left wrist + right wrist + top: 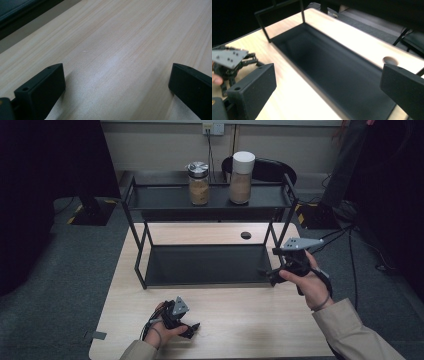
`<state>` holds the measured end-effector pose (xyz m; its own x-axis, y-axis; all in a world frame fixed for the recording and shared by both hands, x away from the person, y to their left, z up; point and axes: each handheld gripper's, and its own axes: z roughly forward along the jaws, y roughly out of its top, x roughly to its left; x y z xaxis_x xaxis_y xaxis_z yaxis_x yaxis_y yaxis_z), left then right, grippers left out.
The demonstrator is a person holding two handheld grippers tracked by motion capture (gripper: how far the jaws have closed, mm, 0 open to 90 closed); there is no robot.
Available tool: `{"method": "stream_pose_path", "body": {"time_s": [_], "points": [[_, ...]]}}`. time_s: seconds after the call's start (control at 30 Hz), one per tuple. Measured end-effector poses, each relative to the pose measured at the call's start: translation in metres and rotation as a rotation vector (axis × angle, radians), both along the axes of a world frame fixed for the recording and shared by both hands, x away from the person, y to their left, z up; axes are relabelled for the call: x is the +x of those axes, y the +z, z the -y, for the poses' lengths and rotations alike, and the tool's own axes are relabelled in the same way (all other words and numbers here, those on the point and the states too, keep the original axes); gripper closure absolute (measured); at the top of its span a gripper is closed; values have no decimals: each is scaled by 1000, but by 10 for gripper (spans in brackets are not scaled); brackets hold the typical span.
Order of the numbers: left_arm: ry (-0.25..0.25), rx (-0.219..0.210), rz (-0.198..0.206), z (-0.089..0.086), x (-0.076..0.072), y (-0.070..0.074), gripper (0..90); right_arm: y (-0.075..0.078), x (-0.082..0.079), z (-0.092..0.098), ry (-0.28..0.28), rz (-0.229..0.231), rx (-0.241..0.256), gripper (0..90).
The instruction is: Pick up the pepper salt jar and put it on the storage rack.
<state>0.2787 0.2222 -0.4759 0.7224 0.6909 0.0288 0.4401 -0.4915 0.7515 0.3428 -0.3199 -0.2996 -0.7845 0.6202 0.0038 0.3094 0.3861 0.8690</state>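
Black two-tier rack (pixel 210 265), upright, mid-table

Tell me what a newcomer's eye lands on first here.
Two jars on the top shelf of the black rack: a metal-lidded jar at left and a taller white-lidded jar at right, both part full of tan stuff. Nearer, the open right gripper hovers by the rack's right end; the open left gripper rests on the wooden table.

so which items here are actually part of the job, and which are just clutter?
In play:
- right gripper, jaws open, at the rack's right end
- black two-tier rack, bottom shelf bare
- two jars on its top shelf: metal-lidded jar, white-lidded jar

Just there:
- left gripper, open, resting on the table
- table's cable hole
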Motion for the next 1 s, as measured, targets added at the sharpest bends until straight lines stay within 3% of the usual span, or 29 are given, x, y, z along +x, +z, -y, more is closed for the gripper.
{"method": "stream_pose_path", "body": {"time_s": [0.23, 0.37, 1.0], "points": [[0, 1, 0, 0, 0, 0, 0, -56, -11, 7, 9, -30, 6, 0], [0, 0, 0, 0, 0, 0, 0, -78, -17, 11, 9, -46, 4, 0], [1, 1, 0, 0, 0, 0, 0, -143, -31, 15, 26, -102, -42, 0]]}}
